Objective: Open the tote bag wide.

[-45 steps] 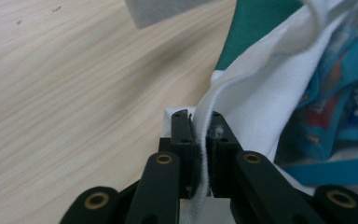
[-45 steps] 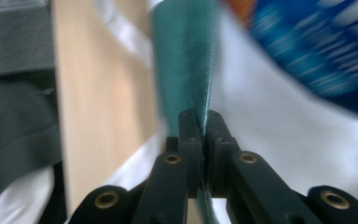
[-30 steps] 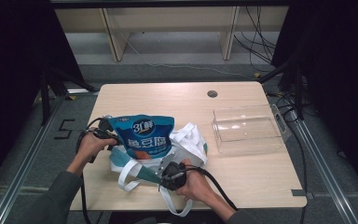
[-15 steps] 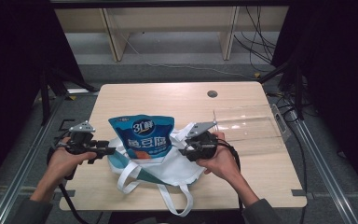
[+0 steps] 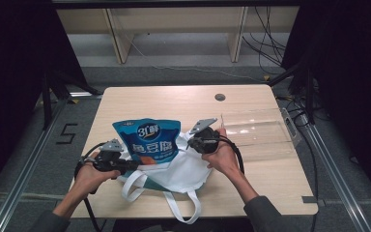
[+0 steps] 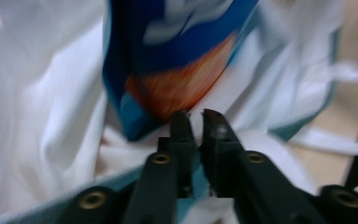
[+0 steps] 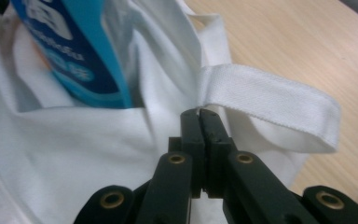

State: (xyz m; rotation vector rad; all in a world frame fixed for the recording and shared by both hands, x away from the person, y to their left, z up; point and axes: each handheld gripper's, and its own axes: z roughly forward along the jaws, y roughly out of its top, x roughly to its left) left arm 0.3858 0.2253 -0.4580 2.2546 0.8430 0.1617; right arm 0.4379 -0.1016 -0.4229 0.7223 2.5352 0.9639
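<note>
White tote bag (image 5: 183,169) cloth is now pinched by both just-closed grippers, left gripper (image 6: 193,122) and right gripper (image 7: 199,114), beside the blue pouch (image 5: 147,140); lifting seems next.

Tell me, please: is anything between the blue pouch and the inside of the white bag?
Nothing visible blocks it. The blue pouch already stands partly inside the white bag. The left gripper and the right gripper are each shut on the bag's rim cloth, at either side of the pouch.
</note>
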